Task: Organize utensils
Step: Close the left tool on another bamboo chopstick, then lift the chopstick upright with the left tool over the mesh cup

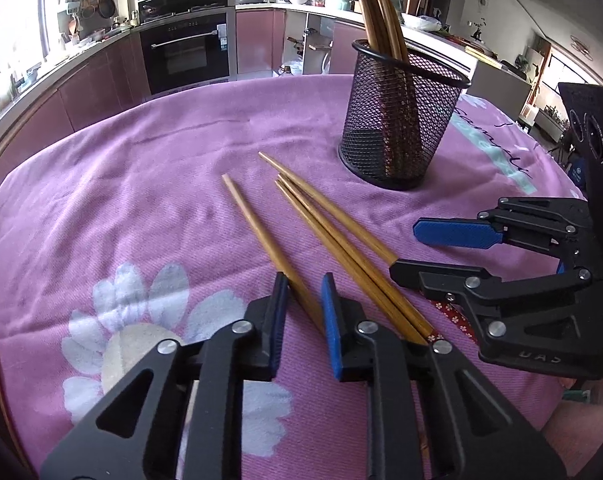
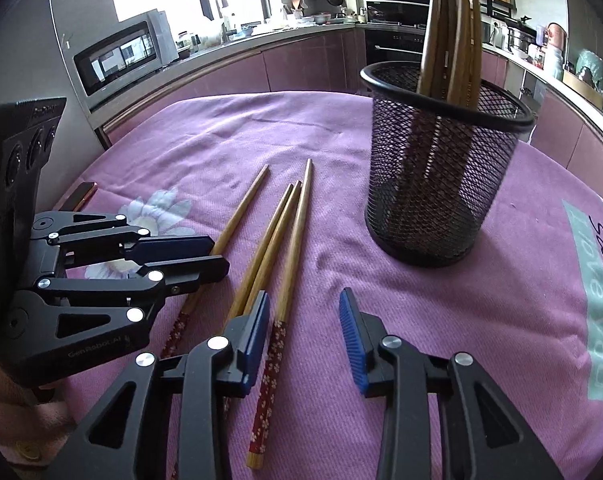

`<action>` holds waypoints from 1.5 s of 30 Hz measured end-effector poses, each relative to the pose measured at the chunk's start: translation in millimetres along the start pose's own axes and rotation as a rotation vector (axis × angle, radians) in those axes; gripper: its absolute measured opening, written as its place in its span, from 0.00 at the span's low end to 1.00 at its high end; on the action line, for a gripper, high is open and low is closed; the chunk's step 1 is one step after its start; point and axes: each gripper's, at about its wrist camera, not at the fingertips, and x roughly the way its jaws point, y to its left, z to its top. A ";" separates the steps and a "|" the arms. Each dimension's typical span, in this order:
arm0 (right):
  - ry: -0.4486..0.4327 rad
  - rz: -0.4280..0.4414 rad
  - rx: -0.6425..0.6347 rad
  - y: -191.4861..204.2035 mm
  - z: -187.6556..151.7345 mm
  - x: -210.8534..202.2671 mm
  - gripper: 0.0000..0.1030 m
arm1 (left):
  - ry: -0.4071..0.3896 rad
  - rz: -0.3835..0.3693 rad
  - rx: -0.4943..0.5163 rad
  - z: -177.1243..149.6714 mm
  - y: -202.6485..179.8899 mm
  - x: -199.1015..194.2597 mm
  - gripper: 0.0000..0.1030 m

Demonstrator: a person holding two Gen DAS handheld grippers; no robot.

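Note:
Several wooden chopsticks (image 1: 333,224) with red flowered ends lie loose on the pink cloth; they also show in the right wrist view (image 2: 289,248). A black mesh holder (image 1: 397,120) stands upright behind them with several chopsticks inside, also in the right wrist view (image 2: 441,160). My left gripper (image 1: 304,286) is open, low over the cloth, its fingers either side of the leftmost chopstick (image 1: 261,232). My right gripper (image 2: 303,300) is open, with the rightmost chopstick (image 2: 291,248) lying between its fingers. Each gripper shows in the other's view: the right one (image 1: 405,248) and the left one (image 2: 219,254).
The round table is covered by the pink cloth (image 1: 141,200) with a white flower print and a teal label (image 2: 593,300). A dark flat object (image 2: 79,196) lies at the table's left edge. Kitchen counters, an oven (image 1: 185,52) and a microwave (image 2: 121,52) stand behind.

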 end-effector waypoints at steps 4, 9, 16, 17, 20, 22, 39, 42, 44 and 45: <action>0.003 -0.001 -0.014 2.3 6.0 4.7 0.27 | -0.001 -0.003 -0.011 0.6 3.2 -0.2 0.15; 0.008 -0.009 -0.039 6.6 15.2 13.5 0.25 | -0.002 0.012 -0.039 1.8 7.5 0.9 0.22; 0.011 -0.019 -0.051 8.1 27.0 23.1 0.21 | -0.003 0.034 -0.043 7.1 6.8 5.8 0.22; 0.011 -0.020 -0.049 7.6 27.6 23.6 0.19 | -0.004 0.036 -0.047 7.8 6.5 6.4 0.22; 0.010 -0.015 -0.039 5.2 28.0 23.1 0.10 | -0.009 0.046 -0.067 8.7 7.1 7.3 0.15; 0.006 -0.009 -0.029 4.1 27.7 22.4 0.07 | -0.014 0.042 -0.084 8.6 8.2 7.5 0.13; -0.063 0.048 0.033 -6.9 18.8 -11.9 0.05 | -0.057 -0.003 -0.136 7.3 9.2 -9.5 0.07; -0.086 0.065 0.042 -9.7 17.4 -22.7 0.05 | -0.072 -0.013 -0.135 7.9 8.1 -17.1 0.07; -0.103 0.072 0.046 -11.2 16.8 -30.1 0.05 | -0.084 -0.017 -0.133 9.0 6.4 -22.5 0.07; -0.108 0.075 0.050 -11.8 16.7 -32.4 0.05 | -0.090 -0.020 -0.132 9.7 5.6 -25.1 0.07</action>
